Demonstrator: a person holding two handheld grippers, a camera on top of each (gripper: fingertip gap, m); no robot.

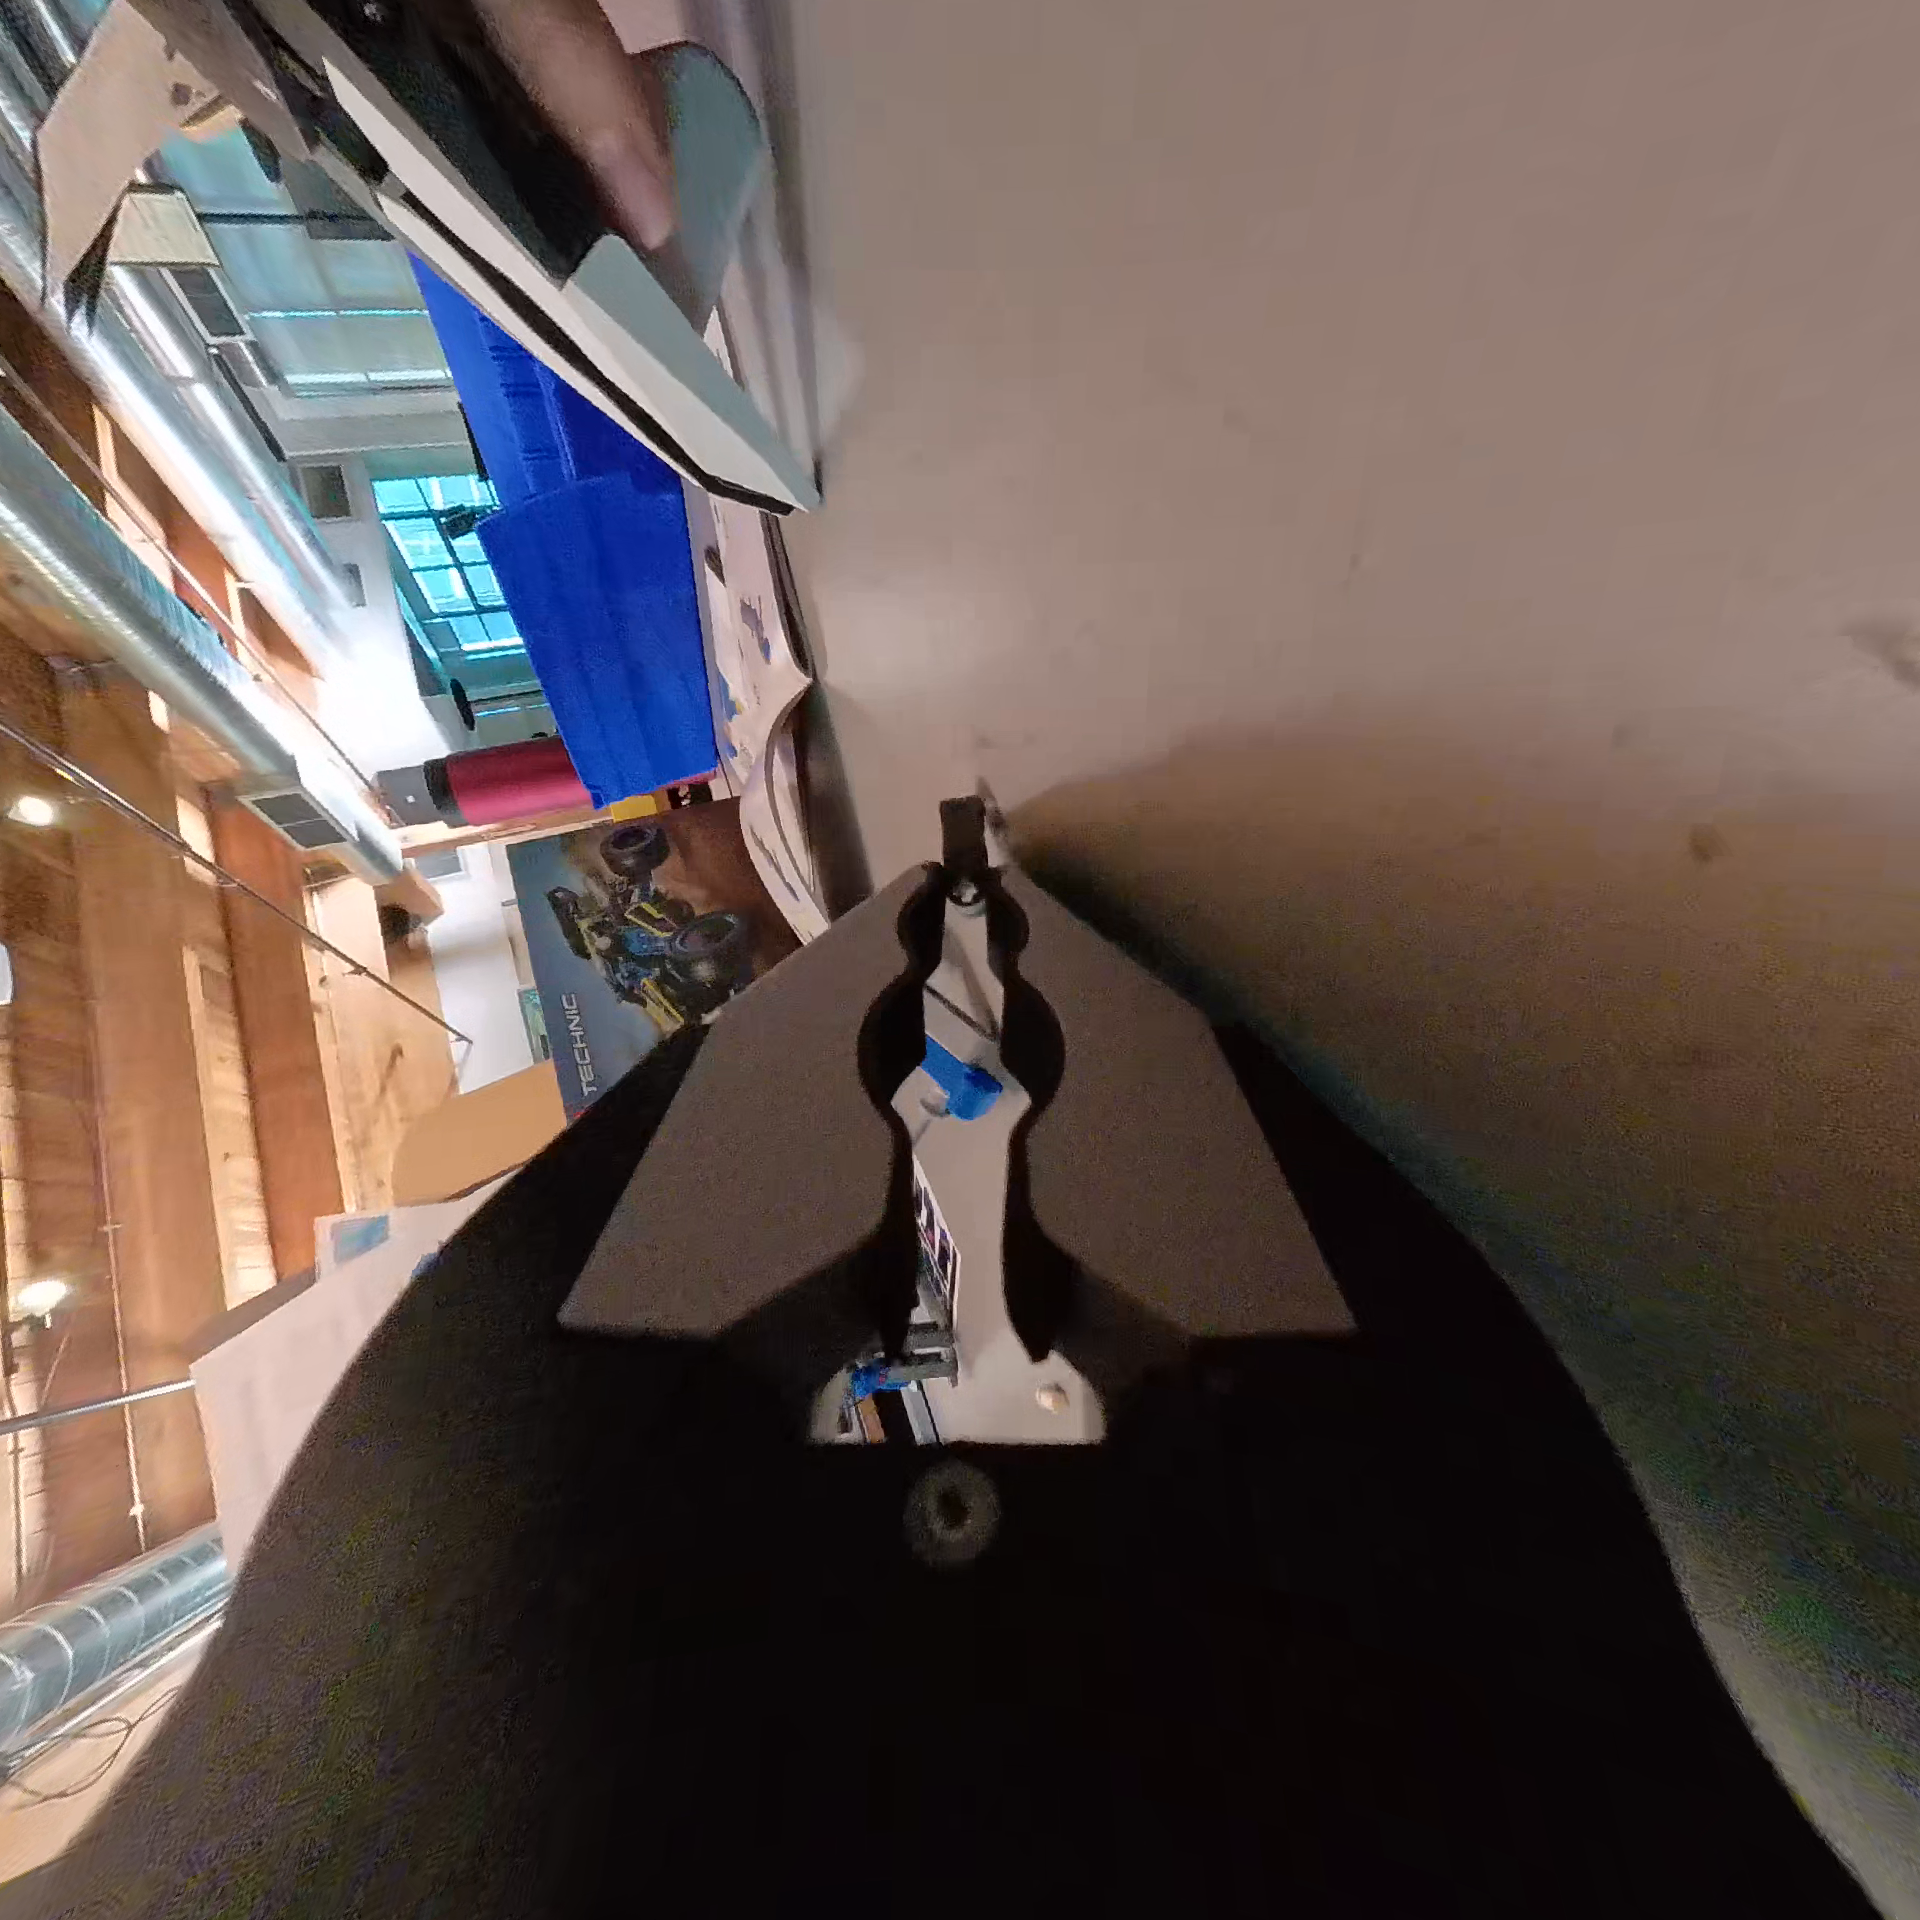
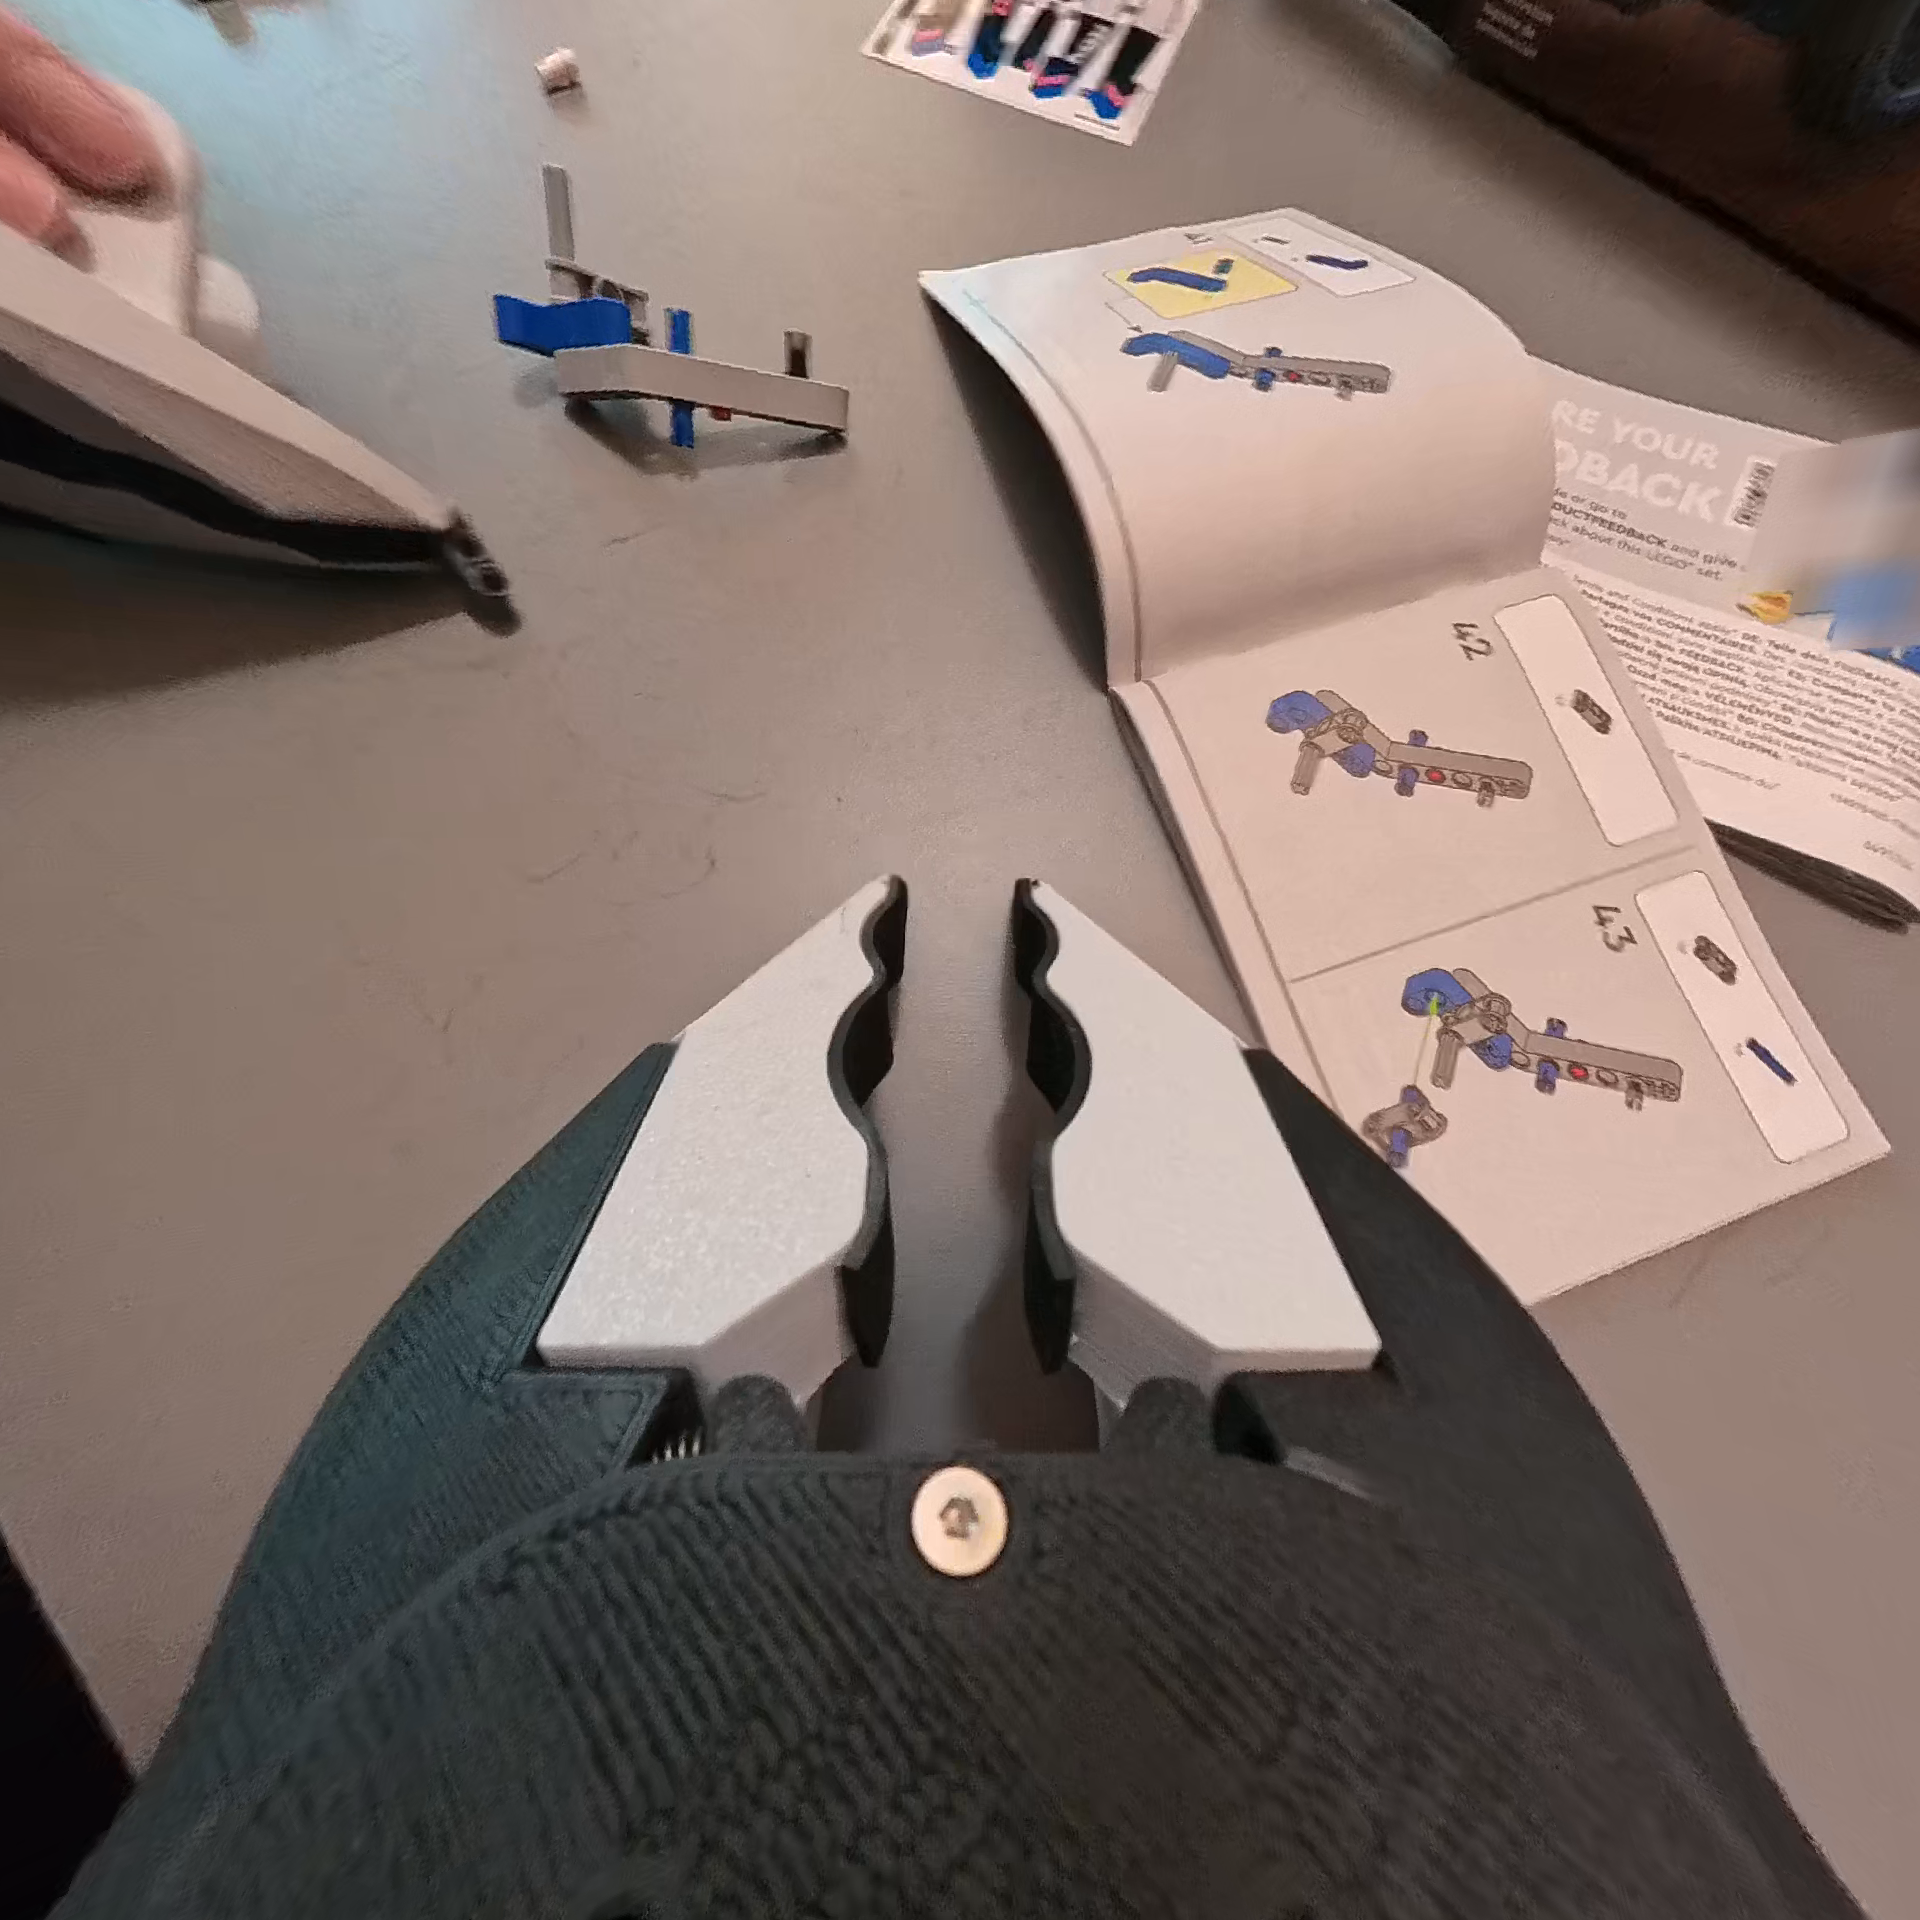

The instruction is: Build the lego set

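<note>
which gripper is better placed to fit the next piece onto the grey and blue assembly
Left, probably. The left gripper is shut on a small black piece, near the assembly. The right gripper is open and empty, farther back over bare table.

The sticker sheet (image 2: 1029, 62) is cut off by the top edge; a hand (image 2: 62, 156) is blurred.

Grey-and-blue lego assembly (image 2: 665, 353), grey table (image 2: 520, 831), white booklet (image 2: 1403, 779)
</note>
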